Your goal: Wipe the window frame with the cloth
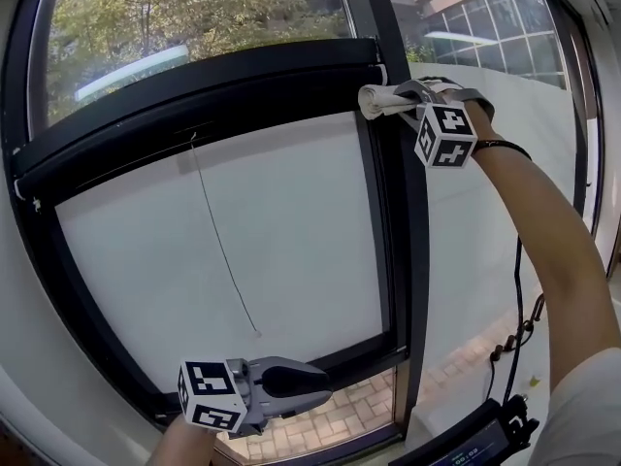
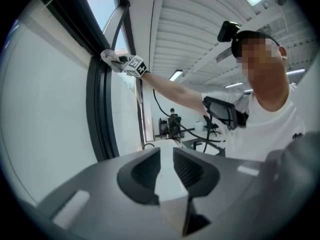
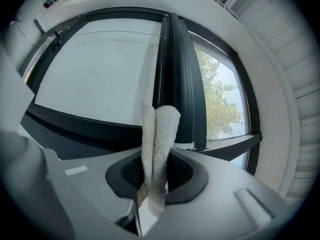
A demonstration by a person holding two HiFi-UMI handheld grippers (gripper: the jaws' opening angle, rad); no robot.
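Right gripper [image 3: 155,170]: jaws clamped tight on folded white cloth [image 3: 161,129], doubled fold sticking out past tips. Right arm [image 1: 543,231] stretched high, nearly straight, black band at wrist. Cloth end up at black window frame [image 1: 396,221], right where upright post meets slanted crossbar [image 1: 194,90]; looks pressed against it. Left gripper [image 1: 309,384]: jaws slightly parted, nothing between them, held low near frame's bottom corner, off glass. Cloth looks clean, fluffy terry.
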